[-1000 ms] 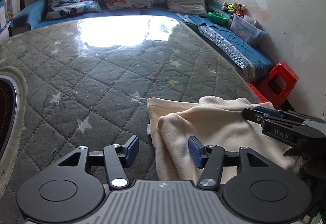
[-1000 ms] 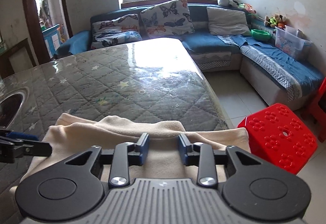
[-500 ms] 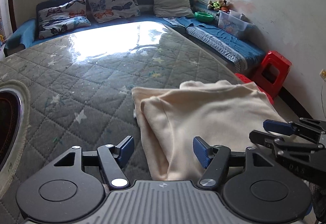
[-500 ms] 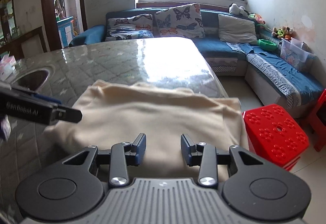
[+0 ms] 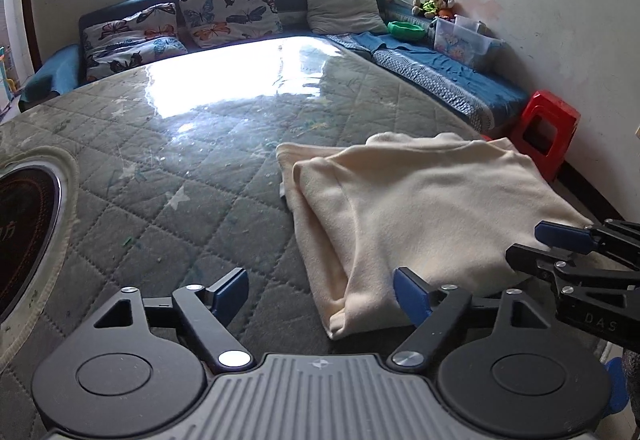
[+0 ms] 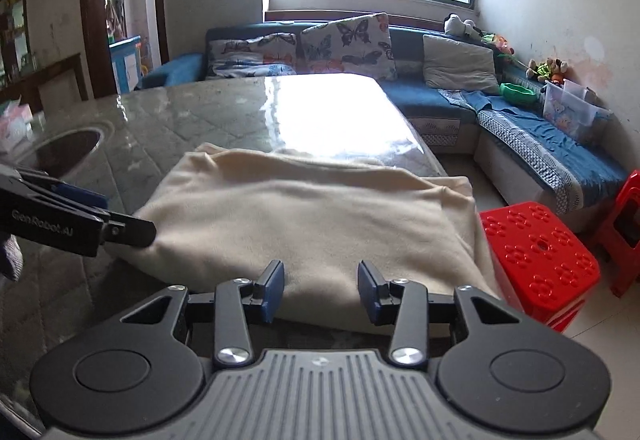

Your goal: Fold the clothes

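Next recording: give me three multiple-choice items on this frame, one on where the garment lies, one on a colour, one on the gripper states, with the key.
1. Where does the cream garment lie?
A. on the quilted table, near its right edge
B. on the sofa
C. on the floor

2. What colour is the stool beside the table?
A. blue
B. red
C. green

3. How do the two grippers stand?
A. both shut on the cloth
B. only the left shut on the cloth
C. both open, holding nothing

Key: 1 A, the folded cloth rests on the tabletop by the stool side. 2 B, its patterned top is red. 3 C, the left gripper and right gripper show spread jaws with no cloth pinched between them.
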{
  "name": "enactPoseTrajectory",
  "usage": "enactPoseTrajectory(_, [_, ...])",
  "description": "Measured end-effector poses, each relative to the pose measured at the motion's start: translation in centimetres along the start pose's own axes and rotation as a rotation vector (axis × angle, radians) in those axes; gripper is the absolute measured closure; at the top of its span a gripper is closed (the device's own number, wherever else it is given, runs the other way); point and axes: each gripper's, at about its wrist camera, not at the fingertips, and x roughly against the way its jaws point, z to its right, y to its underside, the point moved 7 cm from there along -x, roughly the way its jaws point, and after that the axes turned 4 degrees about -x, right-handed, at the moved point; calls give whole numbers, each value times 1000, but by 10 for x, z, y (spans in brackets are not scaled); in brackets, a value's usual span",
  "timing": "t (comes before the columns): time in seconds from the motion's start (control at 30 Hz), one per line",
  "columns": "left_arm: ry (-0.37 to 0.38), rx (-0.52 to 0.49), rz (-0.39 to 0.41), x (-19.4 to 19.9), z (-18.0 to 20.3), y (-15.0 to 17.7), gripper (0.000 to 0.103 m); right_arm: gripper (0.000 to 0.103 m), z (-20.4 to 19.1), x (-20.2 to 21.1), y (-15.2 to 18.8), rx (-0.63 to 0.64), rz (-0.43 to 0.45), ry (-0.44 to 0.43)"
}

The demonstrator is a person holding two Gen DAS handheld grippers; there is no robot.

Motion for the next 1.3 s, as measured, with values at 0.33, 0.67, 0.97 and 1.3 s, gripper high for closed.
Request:
enactPoseTrajectory(0.33, [4,-3,17,13,2,8,6,45,-9,9,3,-29,16,-2])
enactPoseTrajectory(0.67, [1,-50,43,28,13,16,0,23,-14,23,13,-66,15,14])
enactPoseTrajectory(0.97, [17,-67,45,33,20,25,0,9,-10,32,24,-114,9,60])
enactPoseTrajectory(1.3, [40,-91,61,41,30,32,0,0,-8,38,33,-142,5,99])
